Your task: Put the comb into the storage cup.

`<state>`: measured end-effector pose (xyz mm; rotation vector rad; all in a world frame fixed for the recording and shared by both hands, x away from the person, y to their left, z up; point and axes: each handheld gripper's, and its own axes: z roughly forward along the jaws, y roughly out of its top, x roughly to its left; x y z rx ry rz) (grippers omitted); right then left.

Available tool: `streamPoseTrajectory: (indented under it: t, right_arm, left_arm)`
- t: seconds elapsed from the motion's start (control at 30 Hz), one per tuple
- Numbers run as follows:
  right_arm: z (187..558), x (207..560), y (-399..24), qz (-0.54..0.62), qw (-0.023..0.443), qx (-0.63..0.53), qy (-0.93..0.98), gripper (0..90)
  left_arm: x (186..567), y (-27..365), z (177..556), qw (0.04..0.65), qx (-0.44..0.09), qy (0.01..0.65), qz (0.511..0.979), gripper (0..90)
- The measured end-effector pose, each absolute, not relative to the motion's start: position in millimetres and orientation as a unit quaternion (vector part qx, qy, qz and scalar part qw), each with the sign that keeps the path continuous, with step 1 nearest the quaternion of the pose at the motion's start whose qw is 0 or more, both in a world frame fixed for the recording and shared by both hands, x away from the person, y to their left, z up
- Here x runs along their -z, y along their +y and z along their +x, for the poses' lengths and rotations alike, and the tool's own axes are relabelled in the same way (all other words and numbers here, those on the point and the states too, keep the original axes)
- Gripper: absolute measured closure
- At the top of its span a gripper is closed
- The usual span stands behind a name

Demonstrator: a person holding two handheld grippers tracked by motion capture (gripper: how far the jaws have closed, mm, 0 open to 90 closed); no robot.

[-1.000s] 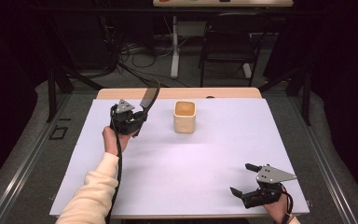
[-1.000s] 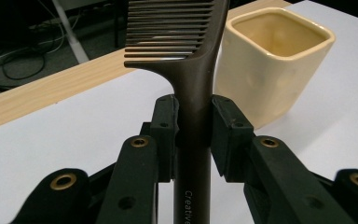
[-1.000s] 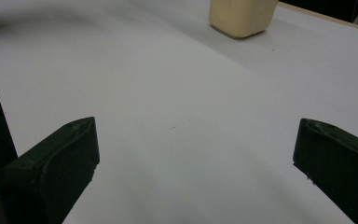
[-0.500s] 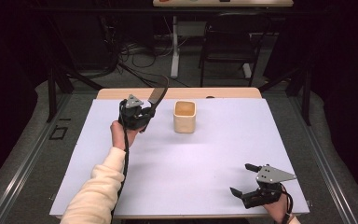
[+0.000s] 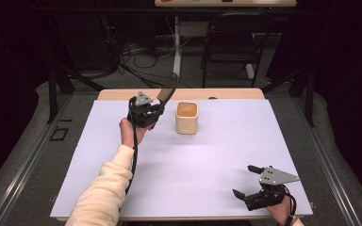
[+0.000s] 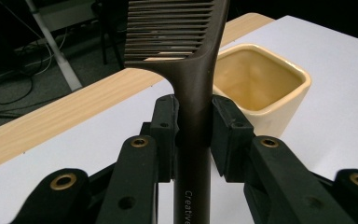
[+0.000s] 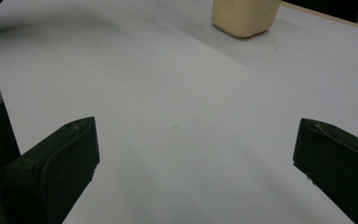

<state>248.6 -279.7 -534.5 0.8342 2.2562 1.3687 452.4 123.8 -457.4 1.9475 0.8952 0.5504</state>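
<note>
- Your left tool (image 5: 154, 113): raised above the far left part of the table, its jaws closed on the handle of a dark brown comb (image 6: 186, 60). In the left gripper view both pads (image 6: 165, 123) press the handle from either side, just below the toothed head.
- Comb, as you hold it: in the left gripper view the handle runs straight up between the jaws, teeth at the top, and pale lettering starting "Creative" shows low on the handle. In the high view the comb (image 5: 168, 92) slants up and away from your left tool toward the far edge of the table.
- Your left hand (image 5: 131, 133): wrapped around the body of the left tool from below, cream sleeve (image 5: 104, 188) reaching in from the near edge, with the black cable trailing along the forearm.
- Cream cup (image 5: 187, 117): a square, open-topped, empty container standing upright on the sheet, just to the right of your left tool and apart from it. In the left gripper view the cup (image 6: 265, 88) sits just behind and to the right of the comb handle.
- Your right tool (image 5: 249, 184): low at the near right corner of the table, jaws spread wide with nothing between them. The right gripper view shows bare sheet between the two jaws and the cup (image 7: 244, 16) far ahead.
- Table (image 5: 122, 94): light wood, covered almost fully by a white sheet (image 5: 226, 150), a strip of wood left showing along the far edge.
- Beyond the table: a dark chair (image 5: 231, 42) and loose cables (image 5: 136, 56) on the floor.
</note>
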Motion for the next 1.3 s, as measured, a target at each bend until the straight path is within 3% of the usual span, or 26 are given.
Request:
streamPoseTrajectory:
  t: [1.3]
  right_arm:
    - [249, 535, -280, 0.296, 0.185, -0.487, 0.801, 0.0]
  left_arm:
    - [442, 98, 462, 0.478, -0.241, 0.354, 0.767, 72.1]
